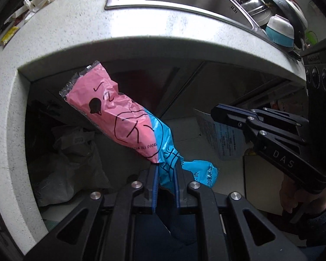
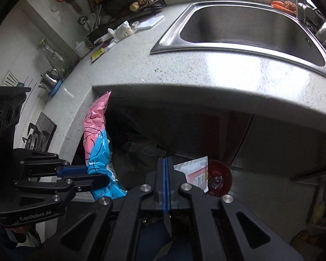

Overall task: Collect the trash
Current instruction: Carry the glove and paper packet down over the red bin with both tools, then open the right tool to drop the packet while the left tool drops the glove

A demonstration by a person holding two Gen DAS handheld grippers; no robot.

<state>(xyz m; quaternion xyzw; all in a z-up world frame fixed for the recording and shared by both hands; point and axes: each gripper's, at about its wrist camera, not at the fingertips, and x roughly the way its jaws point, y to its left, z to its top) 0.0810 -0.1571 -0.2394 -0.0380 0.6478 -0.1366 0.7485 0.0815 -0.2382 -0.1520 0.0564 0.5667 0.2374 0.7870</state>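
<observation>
My left gripper point(image 1: 166, 169) is shut on a pink and blue snack wrapper point(image 1: 119, 117), held in the air below the counter's front edge. The wrapper stands up and leans left. The same wrapper point(image 2: 96, 139) and the left gripper point(image 2: 97, 174) show at the left of the right wrist view. My right gripper point(image 2: 166, 163) is shut on a thin white packet point(image 2: 195, 171), whose edge runs between the pads; the packet point(image 1: 223, 134) hangs from the right gripper point(image 1: 215, 112) in the left wrist view.
A speckled white counter point(image 2: 184, 65) holds a steel sink point(image 2: 250, 28). More scraps lie at its far left: a yellow wrapper point(image 2: 97, 54) and crumpled white paper point(image 2: 121, 32). Stacked bowls point(image 1: 280, 30) stand right of the sink. White plastic bags point(image 1: 71, 152) sit on the floor under the counter.
</observation>
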